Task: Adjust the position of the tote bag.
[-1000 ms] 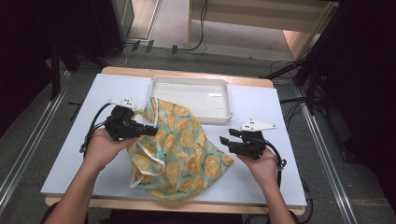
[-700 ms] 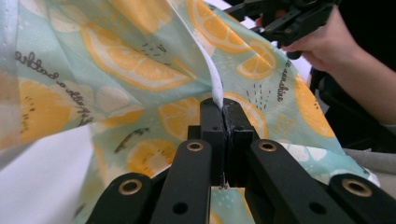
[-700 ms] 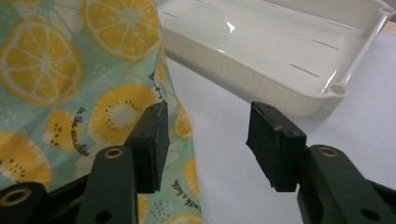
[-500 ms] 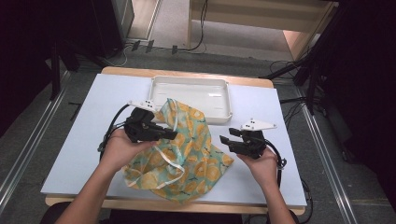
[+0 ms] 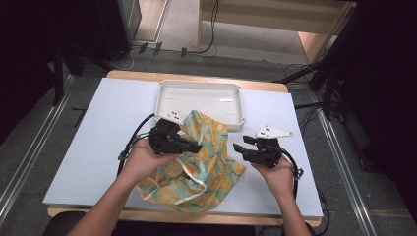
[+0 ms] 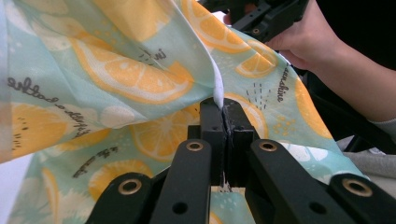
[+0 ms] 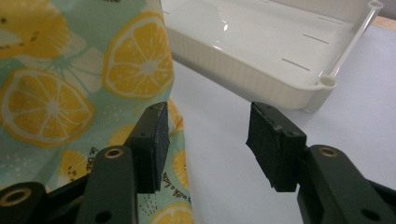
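A light-green cloth with an orange-slice print point(image 5: 201, 167) lies crumpled on the white table, its upper part lifted. My left gripper point(image 5: 195, 146) is shut on a white-edged fold of this cloth point(image 6: 140, 79), pinched between the jaws of my left gripper point(image 6: 223, 112). To the right of the cloth, my right gripper point(image 5: 239, 147) hovers open with nothing between its pads. In the right gripper view the cloth point(image 7: 60, 79) lies beside the left pad of my right gripper point(image 7: 208, 135), and bare table shows between the jaws.
A shallow white plastic tray point(image 5: 164, 96) stands empty at the back of the table, just behind the cloth; its rim point(image 7: 322, 81) is close ahead of my right gripper. White cloth ties point(image 5: 189, 172) trail over the fabric. Floor rails run along both table sides.
My left gripper has carried the pinched cloth edge to the right, folding the cloth over toward the middle. The right gripper has stayed where it was.
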`<state>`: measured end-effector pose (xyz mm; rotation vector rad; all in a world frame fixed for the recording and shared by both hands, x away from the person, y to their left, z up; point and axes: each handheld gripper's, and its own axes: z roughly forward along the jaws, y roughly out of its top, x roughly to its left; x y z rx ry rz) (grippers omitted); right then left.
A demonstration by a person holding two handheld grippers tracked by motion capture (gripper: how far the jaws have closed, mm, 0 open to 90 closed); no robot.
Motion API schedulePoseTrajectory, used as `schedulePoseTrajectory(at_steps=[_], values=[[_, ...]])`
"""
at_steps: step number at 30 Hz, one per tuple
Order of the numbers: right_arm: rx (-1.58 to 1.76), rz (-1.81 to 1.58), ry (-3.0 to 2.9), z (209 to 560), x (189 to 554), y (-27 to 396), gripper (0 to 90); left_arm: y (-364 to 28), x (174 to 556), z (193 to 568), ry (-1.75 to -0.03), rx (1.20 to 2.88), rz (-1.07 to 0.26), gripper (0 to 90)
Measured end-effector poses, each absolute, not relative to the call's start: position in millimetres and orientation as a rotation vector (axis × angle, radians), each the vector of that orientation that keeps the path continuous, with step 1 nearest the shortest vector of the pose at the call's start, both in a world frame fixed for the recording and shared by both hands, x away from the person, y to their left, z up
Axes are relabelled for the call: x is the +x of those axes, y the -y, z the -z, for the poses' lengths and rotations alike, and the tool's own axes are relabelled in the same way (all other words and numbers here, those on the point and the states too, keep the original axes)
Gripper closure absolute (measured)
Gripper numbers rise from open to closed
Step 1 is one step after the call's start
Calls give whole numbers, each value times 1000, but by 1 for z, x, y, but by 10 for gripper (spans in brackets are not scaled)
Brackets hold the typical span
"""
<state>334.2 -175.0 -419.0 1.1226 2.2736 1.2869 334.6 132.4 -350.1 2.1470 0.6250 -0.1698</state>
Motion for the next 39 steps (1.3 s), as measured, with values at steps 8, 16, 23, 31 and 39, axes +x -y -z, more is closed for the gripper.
schedulePoseTrajectory(at_steps=[8, 16, 23, 31, 39], values=[[1138, -1279, -2281, 420, 332, 178, 524, -110, 332, 362, -591, 2160, 211, 891], [1154, -1275, -2272, 422, 329, 182, 519, -104, 329, 379, -592, 2166, 233, 892], [1160, -1263, -2265, 424, 329, 183, 511, -103, 320, 390, -579, 2176, 252, 892], [1166, -1262, -2265, 424, 330, 183, 509, -104, 307, 395, -564, 2168, 249, 891], [1164, -1258, -2267, 425, 329, 183, 509, -95, 293, 397, -519, 2199, 261, 888]])
